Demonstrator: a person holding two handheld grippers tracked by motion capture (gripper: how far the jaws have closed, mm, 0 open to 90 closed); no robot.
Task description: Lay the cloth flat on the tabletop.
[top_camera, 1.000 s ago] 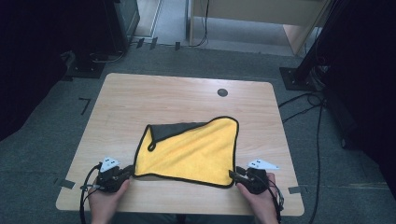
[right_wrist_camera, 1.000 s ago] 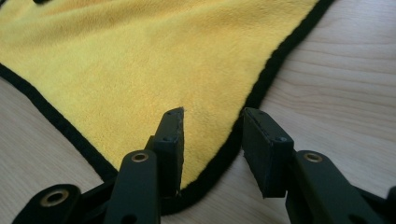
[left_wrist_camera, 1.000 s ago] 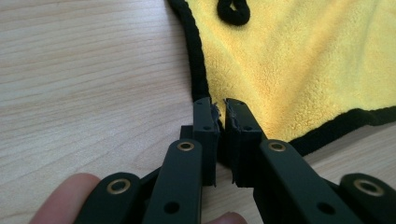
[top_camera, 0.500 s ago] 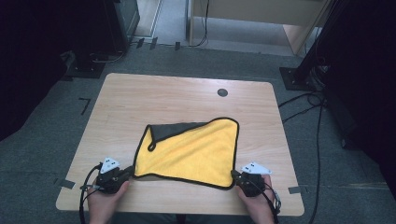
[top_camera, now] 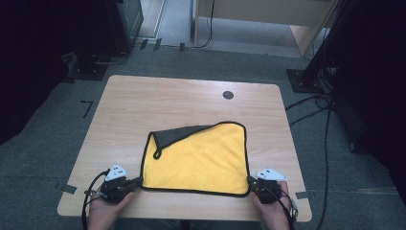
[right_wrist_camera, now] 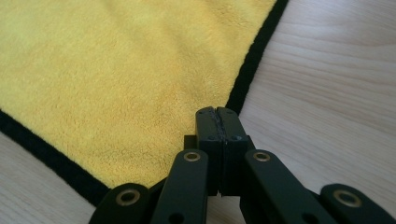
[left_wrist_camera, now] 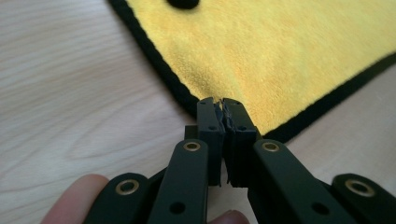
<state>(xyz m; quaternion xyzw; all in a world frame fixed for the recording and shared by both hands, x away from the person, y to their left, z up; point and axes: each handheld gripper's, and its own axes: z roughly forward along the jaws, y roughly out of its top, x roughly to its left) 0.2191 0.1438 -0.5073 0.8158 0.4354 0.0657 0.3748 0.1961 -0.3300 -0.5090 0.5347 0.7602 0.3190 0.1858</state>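
The yellow cloth (top_camera: 201, 158) lay flat near the table's (top_camera: 143, 100) front edge, the left gripper (top_camera: 136, 181) pinched tight on its near-left corner, the right gripper (top_camera: 250, 181) clamped on its near-right corner.

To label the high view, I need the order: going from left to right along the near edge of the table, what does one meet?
Left tongs → yellow cloth → right tongs, all on the table.
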